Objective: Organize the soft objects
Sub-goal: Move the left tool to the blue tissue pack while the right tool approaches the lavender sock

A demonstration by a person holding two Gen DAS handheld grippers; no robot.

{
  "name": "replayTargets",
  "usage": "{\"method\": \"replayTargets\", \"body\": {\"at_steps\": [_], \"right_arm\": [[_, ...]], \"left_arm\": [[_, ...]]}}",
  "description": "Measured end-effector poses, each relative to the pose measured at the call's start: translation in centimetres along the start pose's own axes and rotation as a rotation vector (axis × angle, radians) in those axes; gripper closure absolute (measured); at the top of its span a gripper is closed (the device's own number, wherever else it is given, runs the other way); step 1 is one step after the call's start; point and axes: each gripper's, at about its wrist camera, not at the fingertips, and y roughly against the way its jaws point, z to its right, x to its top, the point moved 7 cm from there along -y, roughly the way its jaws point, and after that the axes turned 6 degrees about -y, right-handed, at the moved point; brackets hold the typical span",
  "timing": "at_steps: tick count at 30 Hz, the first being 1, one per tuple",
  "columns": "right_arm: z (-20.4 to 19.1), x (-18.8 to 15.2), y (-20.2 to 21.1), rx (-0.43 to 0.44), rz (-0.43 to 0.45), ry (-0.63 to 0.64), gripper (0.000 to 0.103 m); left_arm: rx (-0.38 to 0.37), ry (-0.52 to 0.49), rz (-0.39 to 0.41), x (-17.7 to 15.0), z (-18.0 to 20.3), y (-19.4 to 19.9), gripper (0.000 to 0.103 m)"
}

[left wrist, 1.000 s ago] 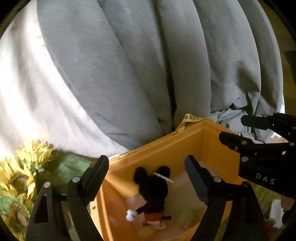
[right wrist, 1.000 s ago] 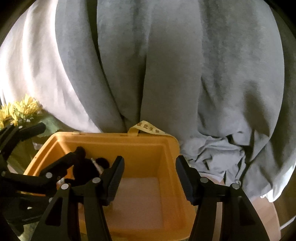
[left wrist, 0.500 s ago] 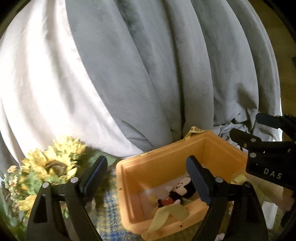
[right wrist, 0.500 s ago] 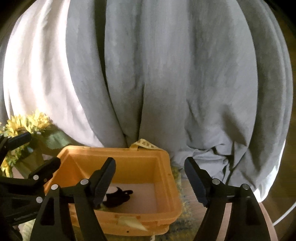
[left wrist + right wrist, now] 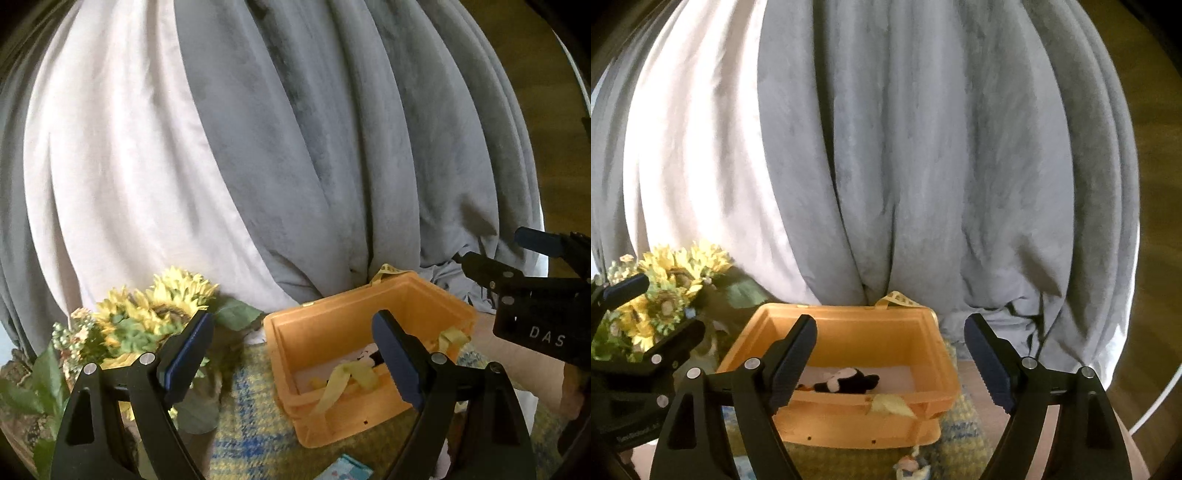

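An orange plastic bin stands on a yellow and blue plaid cloth. A black, white and red mouse plush lies on its side on the bin floor; in the left wrist view only a small part of the plush shows. A yellow ribbon hangs over the bin's near rim. My left gripper is open and empty, back from the bin. My right gripper is open and empty, also back from the bin.
Grey and white curtains hang right behind the bin. Artificial sunflowers stand to the left. A small light-blue item and a small figure lie on the cloth in front of the bin.
Both grippers have pulled up and back from inside the bin. The mouse plush, upright in the bin a second ago, now lies on its side on the bin floor.
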Motion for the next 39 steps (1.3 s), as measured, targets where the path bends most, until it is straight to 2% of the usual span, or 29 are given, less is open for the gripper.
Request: {"method": "replayTargets", "body": {"at_steps": [10, 22, 32, 39], "right_arm": [[-1.4, -1.7, 4.3, -0.003, 0.031, 0.013, 0.018], [-2.1, -5.6, 6.6, -0.012, -0.021, -0.014, 0.018], [-2.8, -8.9, 7.1, -0.038, -0.053, -0.026, 0.018], [-3.3, -11.8, 6.4, -0.053, -0.122, -0.028, 0.018]], "left_arm": [[0.007, -0.001, 0.01, -1.8, -0.7, 3.7, 0.014], [-0.028, -0.042, -0.047, -5.9, -0.4, 5.8, 0.013], [-0.098, -0.068, -0.095, -9.3, 0.1, 5.4, 0.013], [-0.149, -0.11, -0.135, -11.6, 0.8, 4.1, 0.012]]}}
